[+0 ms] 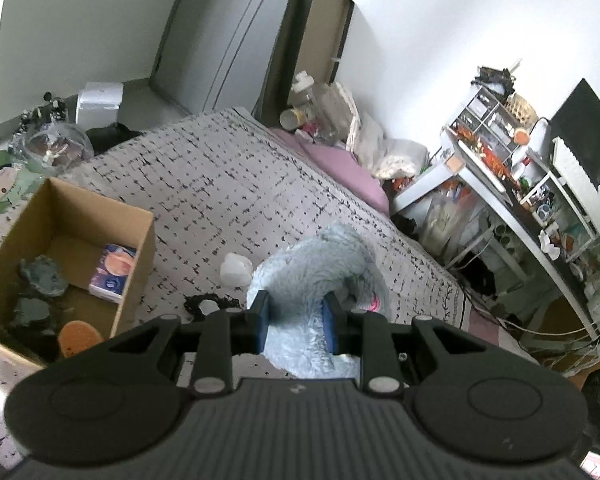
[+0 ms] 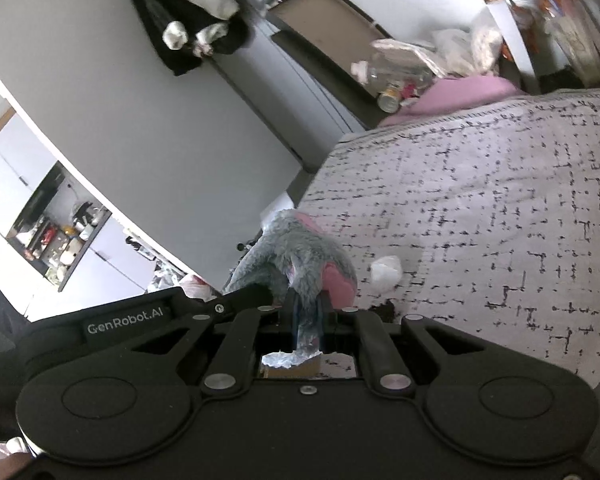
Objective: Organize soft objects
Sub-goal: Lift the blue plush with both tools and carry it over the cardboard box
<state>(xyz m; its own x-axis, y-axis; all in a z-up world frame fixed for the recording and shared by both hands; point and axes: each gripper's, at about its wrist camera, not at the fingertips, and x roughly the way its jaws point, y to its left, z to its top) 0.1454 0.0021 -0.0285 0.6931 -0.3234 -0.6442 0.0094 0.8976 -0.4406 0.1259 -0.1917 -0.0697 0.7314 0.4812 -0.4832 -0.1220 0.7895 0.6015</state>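
Both grippers have hold of the same thing — a fluffy grey plush toy (image 1: 320, 268) with pink patches, lifted just above the patterned bedspread (image 1: 204, 184). The left gripper (image 1: 296, 320) has its blue pads pressed into a thick fold of the fur, the jaws partly closed and clamped on the bulk of the body. The right gripper (image 2: 307, 320) is pinched almost fully together on a thin strip of the plush toy (image 2: 300, 264), likely an ear or a limb, with the rest of the body bunched beyond the fingertips.

To my eye this toy is light and very soft; it sags and folds around whatever grips it, so it will not keep its shape when carried. The fur looks long and a bit slippery, and a grip on the pile alone could slide off. The left hold on the stuffed body seems the safer one; the right hold on the thin part may stretch or let the toy swing. Nothing about it looks breakable, so a firm squeeze should do no harm.

The open cardboard box (image 1: 140, 236) sits on the bed to the left, already holding a grey soft piece, an orange item and a small packet — probably where the toy belongs. A white crumpled wad (image 1: 236, 270) and a dark scrunchie-like item (image 1: 208, 304) lie on the bedspread between the toy and the box
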